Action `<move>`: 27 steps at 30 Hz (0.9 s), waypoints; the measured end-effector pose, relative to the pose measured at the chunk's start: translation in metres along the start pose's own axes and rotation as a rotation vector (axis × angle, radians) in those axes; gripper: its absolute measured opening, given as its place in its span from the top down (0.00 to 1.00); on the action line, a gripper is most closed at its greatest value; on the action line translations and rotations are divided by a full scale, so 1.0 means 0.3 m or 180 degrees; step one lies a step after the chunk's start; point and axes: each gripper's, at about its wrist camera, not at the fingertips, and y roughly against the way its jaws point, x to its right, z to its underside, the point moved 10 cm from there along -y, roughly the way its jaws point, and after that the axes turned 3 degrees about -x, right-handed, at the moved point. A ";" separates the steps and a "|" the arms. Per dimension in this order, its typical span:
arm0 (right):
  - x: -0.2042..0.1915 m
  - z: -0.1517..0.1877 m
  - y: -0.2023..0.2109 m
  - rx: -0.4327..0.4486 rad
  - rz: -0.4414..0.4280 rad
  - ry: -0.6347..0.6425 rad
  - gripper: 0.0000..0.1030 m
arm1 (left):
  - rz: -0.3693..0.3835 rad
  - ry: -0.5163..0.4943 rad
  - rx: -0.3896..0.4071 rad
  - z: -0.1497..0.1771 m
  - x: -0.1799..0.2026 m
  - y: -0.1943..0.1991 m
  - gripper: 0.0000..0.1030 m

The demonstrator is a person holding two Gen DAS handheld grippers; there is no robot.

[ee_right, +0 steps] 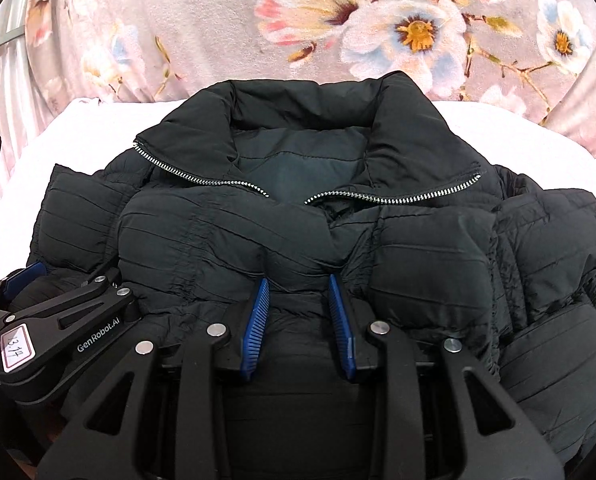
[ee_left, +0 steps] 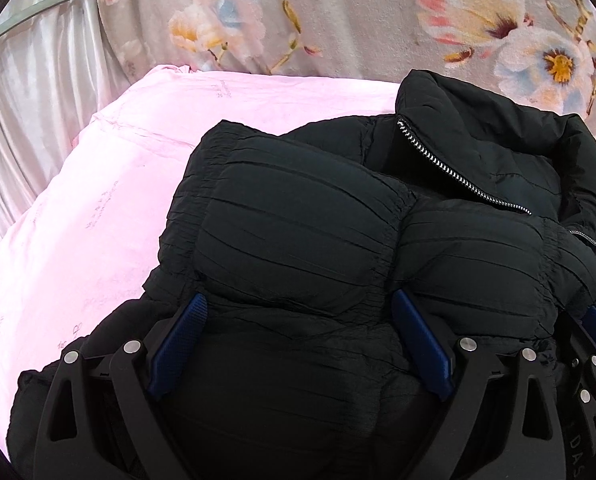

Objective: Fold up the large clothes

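A black puffer jacket (ee_left: 338,240) lies on a pink sheet (ee_left: 97,208), collar (ee_right: 306,100) at the far side, zipper (ee_right: 398,198) open. Its lower part is folded up over the chest. My left gripper (ee_left: 298,308) has its jaws wide apart with a thick quilted fold of the jacket between the blue pads (ee_left: 418,336). My right gripper (ee_right: 298,284) has its jaws partly closed around a bunched fold of the jacket (ee_right: 298,248) between the blue pads (ee_right: 257,312). The left gripper body (ee_right: 65,320) shows at the left of the right wrist view.
A floral blanket (ee_left: 338,20) lies bunched behind the jacket. Pale pleated curtain fabric (ee_left: 29,128) hangs at the far left. Bare pink sheet lies to the left of the jacket.
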 end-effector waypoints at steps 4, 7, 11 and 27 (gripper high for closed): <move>0.000 -0.001 -0.004 -0.0008 0.0003 -0.0002 0.71 | -0.0023 -0.0016 0.0003 0.000 -0.001 0.000 0.10; -0.002 0.000 -0.003 -0.0012 0.0012 -0.0004 0.71 | -0.0027 -0.0021 0.0014 -0.002 -0.002 0.006 0.10; 0.002 0.006 0.034 -0.0143 -0.0025 -0.0029 0.69 | 0.0134 -0.0019 -0.0094 -0.006 -0.013 0.030 0.12; 0.310 -0.266 0.193 0.0084 -0.0542 -0.1065 0.41 | 0.0938 0.0644 -0.0403 -0.340 0.044 0.134 0.12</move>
